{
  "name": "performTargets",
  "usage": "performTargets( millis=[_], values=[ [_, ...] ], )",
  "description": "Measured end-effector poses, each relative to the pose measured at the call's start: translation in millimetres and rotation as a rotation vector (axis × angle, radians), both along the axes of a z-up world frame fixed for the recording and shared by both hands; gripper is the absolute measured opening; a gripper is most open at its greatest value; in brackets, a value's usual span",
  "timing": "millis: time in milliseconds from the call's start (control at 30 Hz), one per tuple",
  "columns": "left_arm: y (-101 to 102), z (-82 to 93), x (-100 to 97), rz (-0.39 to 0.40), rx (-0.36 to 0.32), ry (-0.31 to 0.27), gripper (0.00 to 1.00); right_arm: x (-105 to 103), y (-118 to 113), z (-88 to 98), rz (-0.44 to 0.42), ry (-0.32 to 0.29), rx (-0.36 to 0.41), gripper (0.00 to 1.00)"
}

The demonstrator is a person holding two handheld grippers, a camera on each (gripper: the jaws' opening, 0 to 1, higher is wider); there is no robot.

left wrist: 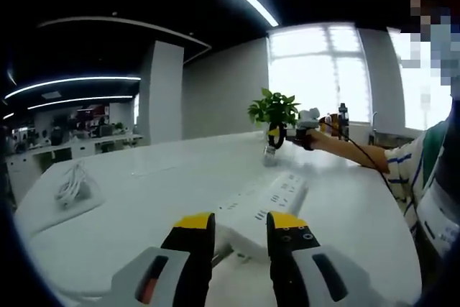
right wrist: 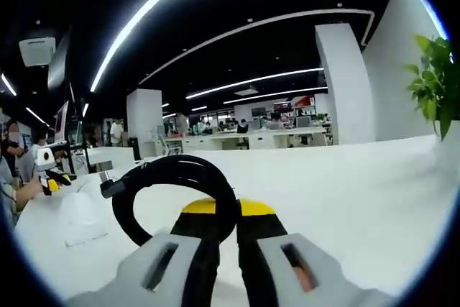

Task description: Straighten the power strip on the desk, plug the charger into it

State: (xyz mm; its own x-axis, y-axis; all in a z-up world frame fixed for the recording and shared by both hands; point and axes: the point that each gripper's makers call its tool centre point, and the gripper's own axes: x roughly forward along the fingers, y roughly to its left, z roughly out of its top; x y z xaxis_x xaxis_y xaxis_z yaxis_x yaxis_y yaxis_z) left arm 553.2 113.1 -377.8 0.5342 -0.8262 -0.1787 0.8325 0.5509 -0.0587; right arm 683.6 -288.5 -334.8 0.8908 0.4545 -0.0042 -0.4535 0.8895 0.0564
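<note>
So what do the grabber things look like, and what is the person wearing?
Each gripper has two light grey jaws with black inner faces and yellow tips. The left gripper has a small orange slot on one jaw. The right gripper looks the same. The person's sleeve is white with dark stripes, beside a green garment.

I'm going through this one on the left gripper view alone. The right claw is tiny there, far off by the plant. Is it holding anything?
Observer: Yes. In the right gripper view the right claw is closed on a black cable curled into a loop.
Operator: Any plug on it?
Observer: One cable end pokes out at the loop's left; I can't tell what it carries.
Operator: Anything else near it?
Observer: Something clear lies on the table just left of the loop.
</note>
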Motion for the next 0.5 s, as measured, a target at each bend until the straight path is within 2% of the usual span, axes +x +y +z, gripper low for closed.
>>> performTargets(
  millis=[233,500],
  values=[
    [0.6,0.6,0.3,0.002,0.0,-0.003,0.28,-2.2,8.7,11.2,0.029,-0.022,0.008,0.06],
    [0.8,0.7,0.3,0.0,0.005,-0.007,0.28,-12.6,34.8,16.7,0.068,-0.048,0.004,0.06]
  ],
)
